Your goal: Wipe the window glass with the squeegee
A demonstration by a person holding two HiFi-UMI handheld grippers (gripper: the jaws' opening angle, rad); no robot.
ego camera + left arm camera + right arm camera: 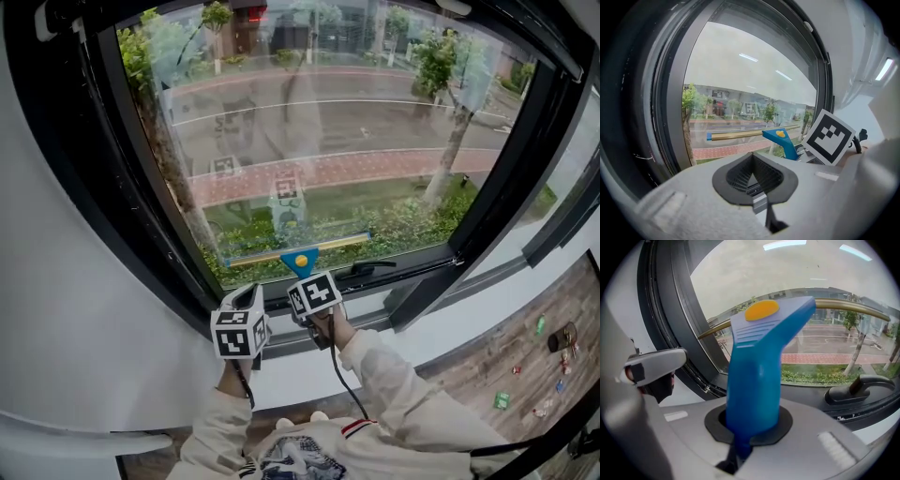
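Note:
The squeegee has a blue handle (300, 263) with a yellow button and a long brass-coloured blade bar (298, 248). The bar lies level against the bottom of the window glass (328, 141). My right gripper (306, 284) is just below it, shut on the blue handle (757, 376), which stands up out of the jaws. My left gripper (246, 305) hangs beside it on the left, close to the lower frame, shut with nothing between its pads (751, 180). In the left gripper view the squeegee (780, 139) and the right gripper's marker cube (829, 137) are on the right.
A thick black window frame (141, 216) surrounds the glass. A black window handle (364, 271) lies on the lower frame right of the squeegee, also in the right gripper view (860, 387). White sill and wall run below. Small items lie on the wooden floor (553, 356) at the right.

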